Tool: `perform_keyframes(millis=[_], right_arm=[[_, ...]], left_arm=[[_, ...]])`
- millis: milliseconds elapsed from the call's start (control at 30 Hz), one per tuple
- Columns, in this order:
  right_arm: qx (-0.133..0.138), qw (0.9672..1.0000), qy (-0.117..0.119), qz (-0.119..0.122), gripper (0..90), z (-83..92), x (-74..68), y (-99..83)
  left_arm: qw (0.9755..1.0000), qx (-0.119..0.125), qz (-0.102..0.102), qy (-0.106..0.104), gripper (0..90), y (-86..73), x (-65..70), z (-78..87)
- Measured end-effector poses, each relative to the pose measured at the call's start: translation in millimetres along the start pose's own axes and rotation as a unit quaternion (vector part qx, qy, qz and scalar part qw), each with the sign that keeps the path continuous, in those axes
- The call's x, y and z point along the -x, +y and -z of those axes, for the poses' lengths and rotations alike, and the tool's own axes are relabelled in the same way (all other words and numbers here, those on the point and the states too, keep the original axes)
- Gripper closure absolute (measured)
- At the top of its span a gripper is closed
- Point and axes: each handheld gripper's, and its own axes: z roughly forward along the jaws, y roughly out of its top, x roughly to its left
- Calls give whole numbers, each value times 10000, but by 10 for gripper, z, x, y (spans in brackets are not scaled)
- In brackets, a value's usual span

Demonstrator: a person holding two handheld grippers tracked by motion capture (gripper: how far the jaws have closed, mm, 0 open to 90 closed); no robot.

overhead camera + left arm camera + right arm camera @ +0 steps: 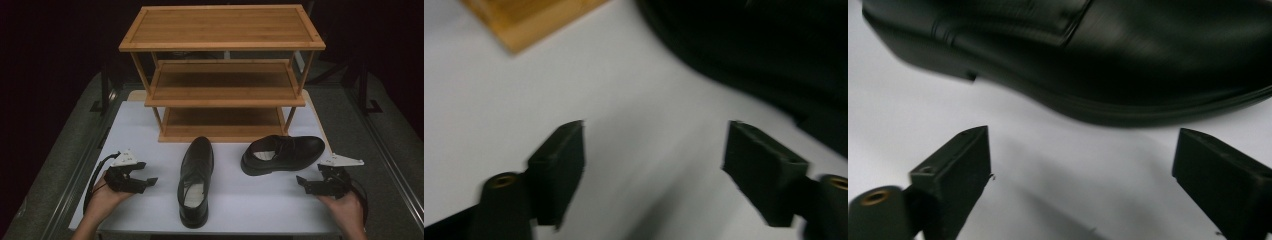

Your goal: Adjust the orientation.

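- The right-hand shoe point(283, 154) lies sideways across the desk point(145, 125), toe pointing to 3 o'clock, just in front of the rack's bottom shelf. In the right gripper view its side and sole edge point(1108, 60) sit right ahead of the fingers.
- The other shoe point(195, 181) sits at the desk's middle, toe to 12 o'clock, heel near the front edge at 6. The two are close but apart.
- Right gripper point(310, 186) is at about 4 o'clock from the sideways shoe, fingers spread wide, nothing in them. Left gripper point(141, 181) is at 9 o'clock of the middle shoe, fingers also spread and empty.
- Risk I'd guess at: glossy leather is slick, so pinching the rounded upper could let it squirt out. The collar edge looks like a safer grab.
- Grab at one end only and the shoe probably droops and swings.
- The wooden rack point(222, 75) has low gaps between shelves, so a tilted shoe could clip a shelf lip going in.
- A careless left reach could shove the middle shoe toward that front edge.
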Motion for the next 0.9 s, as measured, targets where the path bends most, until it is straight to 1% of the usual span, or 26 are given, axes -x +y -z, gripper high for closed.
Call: perform_keyframes(millis=[33,67,100,133,167,200,233,267,300,333,367,400,433,467,500,533,567,600,633,667,700,733,767,833,867,900], right_arm=[[46,10000,-16,-43,150,17,30,24],[82,9999,-49,-92,179,31,61,48],[103,9999,-17,-129,247,46,91,68],[139,9998,-6,-125,279,62,118,88],[139,9998,-6,-125,279,62,118,88],[167,9998,-39,-130,295,70,143,108],[174,9997,-86,-158,365,75,192,150],[174,9996,-122,-172,395,73,214,172],[180,9995,-179,-163,432,70,236,193],[180,9995,-179,-163,432,70,236,193],[197,9994,-223,-166,499,61,276,235],[209,9993,-253,-177,532,58,293,256],[212,9993,-271,-144,575,54,317,277],[212,9993,-271,-144,575,54,317,277],[210,9993,-281,-150,620,48,336,298],[212,9993,-267,-177,702,30,383,340],[212,9993,-267,-177,702,30,383,340],[190,9993,-273,-166,774,11,417,372],[192,9993,-260,-175,813,2,434,388],[196,9994,-256,-157,851,-6,455,403],[196,9994,-256,-157,851,-6,455,403],[207,9994,-218,-146,896,-25,501,432],[207,9994,-218,-146,896,-25,501,432],[201,9993,-237,-197,897,-48,559,464],[201,9993,-237,-197,897,-48,559,464],[198,9992,-268,-240,897,-66,607,480]], left_arm=[[9999,51,-122,-69,342,131,21,-11],[9999,51,-122,-69,379,131,21,-11],[9995,75,-271,-158,409,274,47,-36],[9992,95,-333,-220,457,347,63,-56],[9992,95,-333,-220,490,347,63,-56],[9988,113,-394,-261,490,422,79,-77],[9981,151,-472,-359,567,573,114,-134],[9977,166,-535,-394,611,651,130,-162],[9977,166,-535,-394,648,651,130,-162],[9970,183,-600,-448,648,729,148,-193],[9957,203,-719,-551,721,887,193,-259],[9957,203,-719,-551,760,887,193,-259],[9942,208,-838,-648,794,1043,239,-327],[9942,208,-838,-648,836,1043,239,-327],[9933,220,-918,-672,836,1119,260,-360],[9917,271,-1013,-737,898,1257,300,-430],[9917,271,-1013,-737,899,1257,300,-430],[9901,262,-1115,-809,899,1384,334,-511],[9901,262,-1115,-809,899,1384,334,-511],[9894,229,-1181,-809,900,1442,350,-549],[9895,269,-1155,-830,900,1494,377,-596],[9881,272,-1226,-886,899,1597,413,-686],[9881,272,-1226,-886,899,1597,413,-686],[9864,315,-1292,-964,899,1740,480,-829],[9864,315,-1292,-964,900,1740,480,-829],[9853,341,-1323,-1022,900,1829,528,-919]])
